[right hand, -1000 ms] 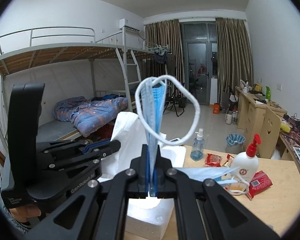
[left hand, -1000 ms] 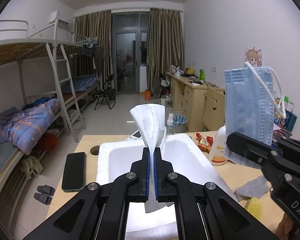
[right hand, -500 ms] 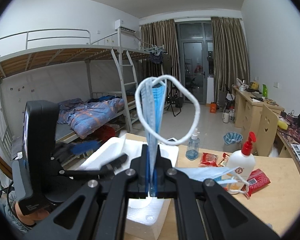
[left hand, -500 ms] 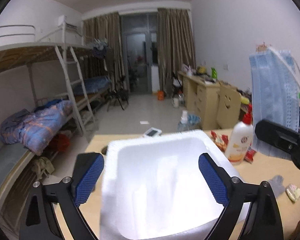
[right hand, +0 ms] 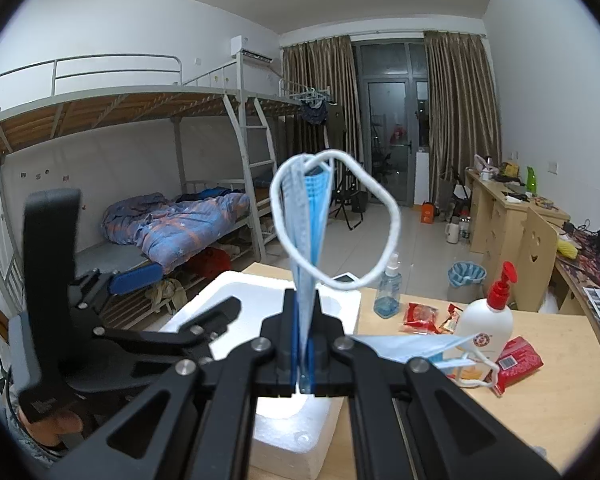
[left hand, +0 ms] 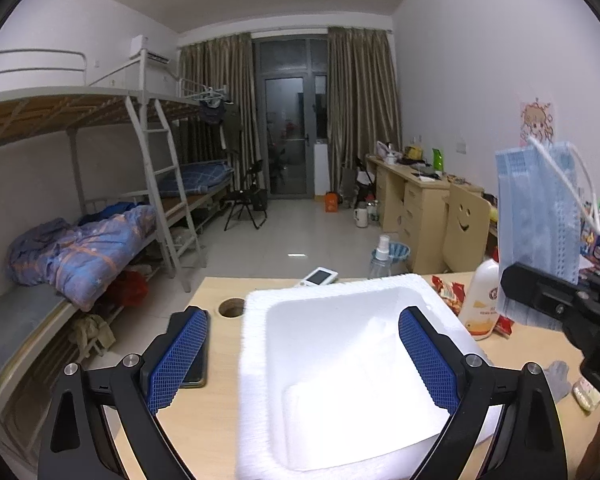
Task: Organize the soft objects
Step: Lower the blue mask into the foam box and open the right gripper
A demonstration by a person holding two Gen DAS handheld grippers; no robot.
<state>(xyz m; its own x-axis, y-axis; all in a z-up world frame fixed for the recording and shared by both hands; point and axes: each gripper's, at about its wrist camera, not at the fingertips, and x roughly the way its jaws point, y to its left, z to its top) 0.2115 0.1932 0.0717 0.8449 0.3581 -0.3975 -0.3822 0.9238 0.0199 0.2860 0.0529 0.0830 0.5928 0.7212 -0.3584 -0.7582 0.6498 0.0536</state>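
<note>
left wrist view: my left claw [left hand: 300, 360] has just sprung apart, the white tissue [left hand: 360, 396] dropped inside the foam box [left hand: 256, 360]; right claw [right hand: 302, 364] beside it clamps the blue mask [right hand: 308, 232], next in.

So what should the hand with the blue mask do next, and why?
Probably move the right tool forward over the white foam box and let go. It is shut on the blue mask, held upright above the box's near edge, and the left tool has just opened wide over the box, with nothing between its pads.
</note>
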